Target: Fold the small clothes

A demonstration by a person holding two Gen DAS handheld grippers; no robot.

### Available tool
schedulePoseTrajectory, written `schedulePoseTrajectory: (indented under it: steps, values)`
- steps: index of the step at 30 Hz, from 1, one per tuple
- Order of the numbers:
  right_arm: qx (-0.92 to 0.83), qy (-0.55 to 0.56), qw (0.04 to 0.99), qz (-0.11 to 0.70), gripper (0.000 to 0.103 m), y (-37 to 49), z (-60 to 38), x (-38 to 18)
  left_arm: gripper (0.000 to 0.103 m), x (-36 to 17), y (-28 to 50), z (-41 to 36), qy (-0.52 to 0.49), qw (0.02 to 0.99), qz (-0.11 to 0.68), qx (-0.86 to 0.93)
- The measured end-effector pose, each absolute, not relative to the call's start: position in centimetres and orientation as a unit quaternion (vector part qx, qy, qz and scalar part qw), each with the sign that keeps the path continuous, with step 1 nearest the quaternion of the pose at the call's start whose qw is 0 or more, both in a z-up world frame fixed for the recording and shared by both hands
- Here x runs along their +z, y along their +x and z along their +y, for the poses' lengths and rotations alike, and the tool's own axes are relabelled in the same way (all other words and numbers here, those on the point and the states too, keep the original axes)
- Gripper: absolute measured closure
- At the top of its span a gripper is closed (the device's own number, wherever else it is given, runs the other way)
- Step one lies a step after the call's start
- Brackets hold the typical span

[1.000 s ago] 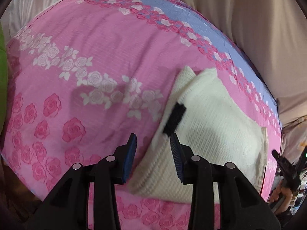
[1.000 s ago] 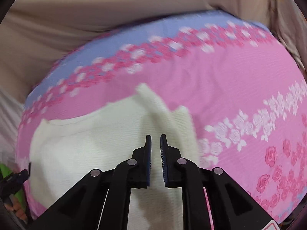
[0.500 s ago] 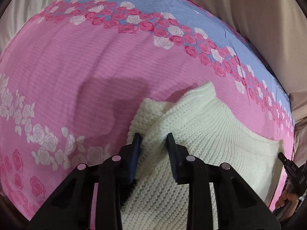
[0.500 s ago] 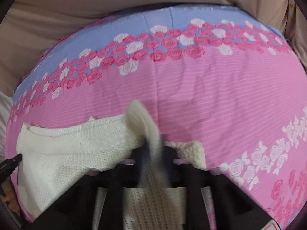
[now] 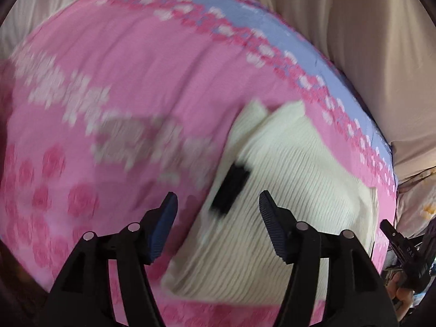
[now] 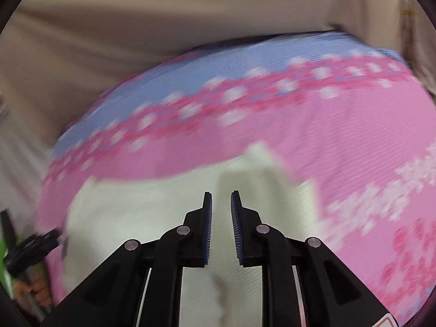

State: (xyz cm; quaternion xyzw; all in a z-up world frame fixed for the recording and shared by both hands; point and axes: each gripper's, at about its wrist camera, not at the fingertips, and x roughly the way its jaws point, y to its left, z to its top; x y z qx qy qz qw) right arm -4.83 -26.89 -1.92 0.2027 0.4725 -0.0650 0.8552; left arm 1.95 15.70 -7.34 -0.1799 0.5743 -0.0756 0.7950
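Note:
A cream knit garment (image 5: 294,190) lies folded on the pink floral sheet (image 5: 122,68), with a black label (image 5: 230,192) near its left edge. My left gripper (image 5: 218,204) is open and empty, raised above the garment's left edge. In the right wrist view the same garment (image 6: 130,218) fills the lower middle. My right gripper (image 6: 221,199) hangs over it with a narrow gap between its jaws and nothing in them. Both views are blurred by motion.
The sheet has a blue band with roses (image 6: 245,65) along its far edge, against beige fabric (image 6: 136,21). The other gripper shows at the right edge of the left wrist view (image 5: 403,250) and at the left edge of the right wrist view (image 6: 32,248).
Both grippers were down at the garment's folded corner half a second ago. Both have let go and lifted back; the left jaws have opened wide. The garment lies flat.

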Motion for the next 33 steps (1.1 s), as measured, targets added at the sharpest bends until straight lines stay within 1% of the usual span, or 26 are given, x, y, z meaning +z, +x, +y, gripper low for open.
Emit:
schedulePoseTrajectory:
  steps: [1,2,3,4,6,8,9,10,11,12,13,14,15,19,21,24,26,27,28,29,31,32,33]
  values:
    - [-0.034,0.194,0.852,0.486,0.094,-4.9,-24.5,-2.3,0.04,-8.0,1.1,16.0,-0.188,0.79,0.58,-0.07]
    - [-0.009,0.182,0.849,0.497,0.097,-4.8,-22.4,-2.7,0.036,-8.8,0.3,16.5,-0.201,0.783,0.585,-0.06]
    - [0.015,0.162,0.846,0.508,0.098,-4.4,-19.6,-3.3,0.029,-9.6,-0.3,16.7,-0.215,0.777,0.59,-0.048]
    - [0.027,0.143,0.845,0.514,0.098,-4.0,-17.7,-3.7,0.026,-10.4,-0.8,17.0,-0.229,0.771,0.593,-0.038]
    - [0.031,0.114,0.841,0.528,0.098,-2.8,-15.4,-4.8,0.024,-10.5,-1.4,17.2,-0.247,0.782,0.571,-0.032]
    - [0.021,0.09,0.829,0.551,0.098,-1.4,-14.1,-6.5,0.025,-10.6,-1.3,16.7,-0.239,0.787,0.568,-0.026]
    - [0.017,0.082,0.821,0.564,0.098,-1.0,-14.0,-7.6,0.039,-10.5,-1.1,16.5,-0.235,0.788,0.568,-0.026]
    - [0.018,0.08,0.807,0.585,0.098,-0.7,-14.0,-9.1,0.056,-10.4,-0.9,16.1,-0.235,0.788,0.567,-0.043]
    - [0.023,0.086,0.805,0.587,0.099,-0.9,-14.3,-9.7,0.071,-10.2,-0.5,15.7,-0.239,0.78,0.575,-0.071]
    - [0.026,0.086,0.813,0.575,0.1,-1.1,-14.4,-9.8,0.079,-9.7,-0.4,15.7,-0.235,0.782,0.573,-0.066]
    - [0.03,0.082,0.814,0.575,0.1,-1.1,-14.5,-9.7,0.082,-8.9,-0.4,15.5,-0.236,0.786,0.567,-0.073]
    - [0.032,0.083,0.813,0.575,0.1,-1.2,-14.5,-9.7,0.089,-7.9,-0.4,15.1,-0.233,0.79,0.561,-0.083]
    - [0.034,0.086,0.814,0.574,0.1,-1.3,-14.7,-9.7,0.092,-6.1,-0.5,14.1,-0.218,0.802,0.548,-0.096]
    - [0.049,0.106,0.819,0.562,0.101,-1.6,-15.8,-9.8,0.095,0.3,-1.2,8.2,-0.155,0.828,0.504,-0.189]
    - [0.062,0.153,0.816,0.554,0.101,-2.0,-17.3,-9.9,0.096,3.0,-2.0,3.7,-0.119,0.823,0.489,-0.261]
    - [0.068,0.251,0.796,0.547,0.099,-3.1,-20.2,-9.4,0.096,4.8,-4.1,-3.9,-0.04,0.803,0.476,-0.357]
    - [0.054,0.295,0.798,0.523,0.094,-5.0,-23.0,-8.0,0.096,3.7,-5.5,-8.9,0.021,0.785,0.475,-0.396]
    - [0.045,0.303,0.801,0.514,0.091,-5.9,-24.3,-7.4,0.095,1.7,-6.0,-11.9,0.051,0.762,0.495,-0.413]
    - [0.034,0.308,0.804,0.507,0.088,-7.0,-25.8,-6.9,0.095,0.2,-6.5,-13.2,0.07,0.748,0.511,-0.417]
    - [0.021,0.31,0.807,0.502,0.088,-8.0,-27.3,-6.5,0.095,-1.7,-7.0,-14.6,0.099,0.738,0.531,-0.406]
    - [-0.026,0.308,0.811,0.496,0.087,-10.5,-30.4,-6.2,0.092,-2.7,-7.9,-14.5,0.103,0.732,0.537,-0.406]
    - [-0.05,0.309,0.809,0.497,0.086,-11.7,-32.0,-6.1,0.089,-2.6,-8.2,-14.0,0.094,0.735,0.534,-0.407]
    - [-0.064,0.311,0.808,0.497,0.084,-12.6,-33.0,-6.0,0.089,-2.1,-8.3,-12.6,0.083,0.746,0.525,-0.402]
